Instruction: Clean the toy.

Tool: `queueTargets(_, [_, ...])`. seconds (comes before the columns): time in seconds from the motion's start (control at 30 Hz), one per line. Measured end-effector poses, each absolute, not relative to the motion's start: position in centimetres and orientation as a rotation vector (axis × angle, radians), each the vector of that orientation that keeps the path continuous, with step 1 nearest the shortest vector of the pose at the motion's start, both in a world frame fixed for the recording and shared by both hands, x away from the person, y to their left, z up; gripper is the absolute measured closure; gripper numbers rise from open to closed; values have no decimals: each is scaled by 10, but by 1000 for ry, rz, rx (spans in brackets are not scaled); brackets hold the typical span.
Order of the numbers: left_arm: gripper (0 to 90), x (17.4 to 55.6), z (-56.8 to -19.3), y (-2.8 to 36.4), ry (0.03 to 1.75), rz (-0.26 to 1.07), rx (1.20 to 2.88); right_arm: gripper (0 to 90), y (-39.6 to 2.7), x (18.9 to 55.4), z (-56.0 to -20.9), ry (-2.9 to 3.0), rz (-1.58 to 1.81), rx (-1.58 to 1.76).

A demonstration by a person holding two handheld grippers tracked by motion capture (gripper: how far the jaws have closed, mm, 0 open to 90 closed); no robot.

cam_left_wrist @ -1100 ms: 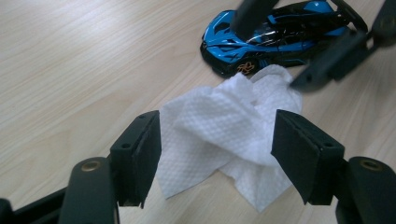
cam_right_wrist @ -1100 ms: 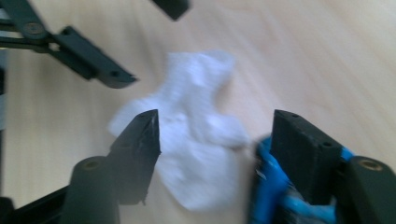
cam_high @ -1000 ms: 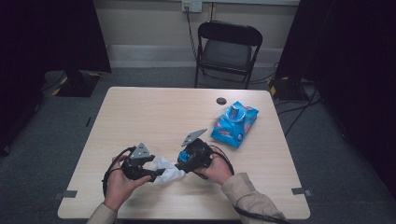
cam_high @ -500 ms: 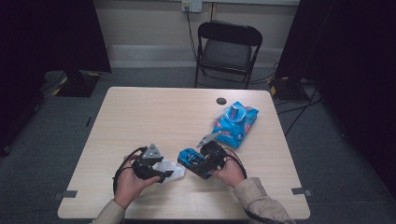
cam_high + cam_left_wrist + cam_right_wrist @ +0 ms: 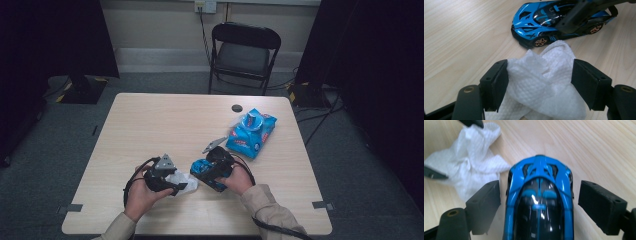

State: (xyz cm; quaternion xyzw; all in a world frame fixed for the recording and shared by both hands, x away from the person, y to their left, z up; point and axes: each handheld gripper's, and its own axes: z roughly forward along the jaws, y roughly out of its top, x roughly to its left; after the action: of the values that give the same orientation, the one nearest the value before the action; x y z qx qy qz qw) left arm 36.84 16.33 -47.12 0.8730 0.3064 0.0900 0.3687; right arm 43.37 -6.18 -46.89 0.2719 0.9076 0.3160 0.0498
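A blue toy sports car [image 5: 540, 202] stands on the wooden table [image 5: 150, 125], nose toward a crumpled white wipe [image 5: 466, 167]. My right gripper [image 5: 539, 205] straddles the car's rear. Its jaws have just been opening, and a gap shows on each side of the body. My left gripper [image 5: 539, 77] is shut on the white wipe [image 5: 536, 75], bunched between both pads just short of the car [image 5: 541, 20]. In the high view, the car [image 5: 202, 167] and the wipe [image 5: 184, 181] lie between the two hands near the front edge.
A blue pack of wipes [image 5: 250, 132] lies at the table's right. A small black round lid [image 5: 237, 108] sits near the far edge. Behind the table stands a black folding chair [image 5: 244, 50]. The table's left half is bare wood.
The right hand has shifted right, and the car now shows in front of its jaws on the table. The left hand with the wipe has edged right, toward the car.
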Motion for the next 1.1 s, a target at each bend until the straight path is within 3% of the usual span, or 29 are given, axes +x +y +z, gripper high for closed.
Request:
queueTargets(0.27, [301, 369, -472, 168, 790, 225, 2240, 191, -41, 442, -473, 2776, 921, 819])
queueTargets(1.1, [296, 368, -471, 171, 798, 238, 2235, 238, -34, 440, -486, 2757, 820, 807])
